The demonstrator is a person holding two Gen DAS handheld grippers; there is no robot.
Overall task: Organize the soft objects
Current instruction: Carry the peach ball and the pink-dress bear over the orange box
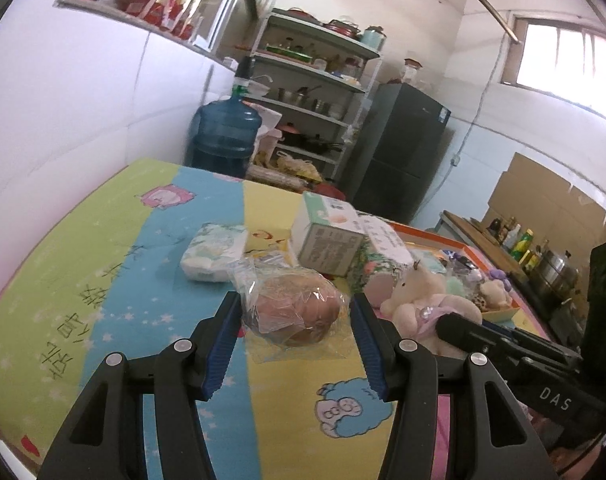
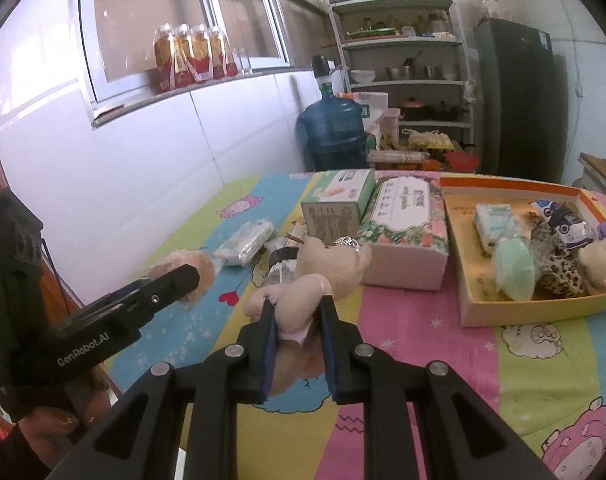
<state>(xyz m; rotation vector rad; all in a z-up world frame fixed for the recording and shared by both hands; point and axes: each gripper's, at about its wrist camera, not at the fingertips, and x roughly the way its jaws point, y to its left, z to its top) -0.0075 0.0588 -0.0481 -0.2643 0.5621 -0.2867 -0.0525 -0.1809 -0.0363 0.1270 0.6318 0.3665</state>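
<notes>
The orange-rimmed tray [image 2: 543, 304], at the right of the right wrist view, already holds several soft items, and both held things probably go there. The biggest risk lies with the plush toy [image 2: 303, 276]: the right gripper [image 2: 295, 304] has its jaws clamped only on the toy's lower body at frame centre, so the heavier head could swing or slip free. The bagged bun [image 1: 293, 308], centre of the left wrist view, sits between the left gripper's [image 1: 293, 308] widely parted jaws; they look clamped on it, though loose plastic could slide.

The right view alone shows the tray's contents. The left view alone shows the bun's wrapping and a small white packet [image 1: 213, 250] on the tabletop [image 1: 103, 280], upper left of the bun.
</notes>
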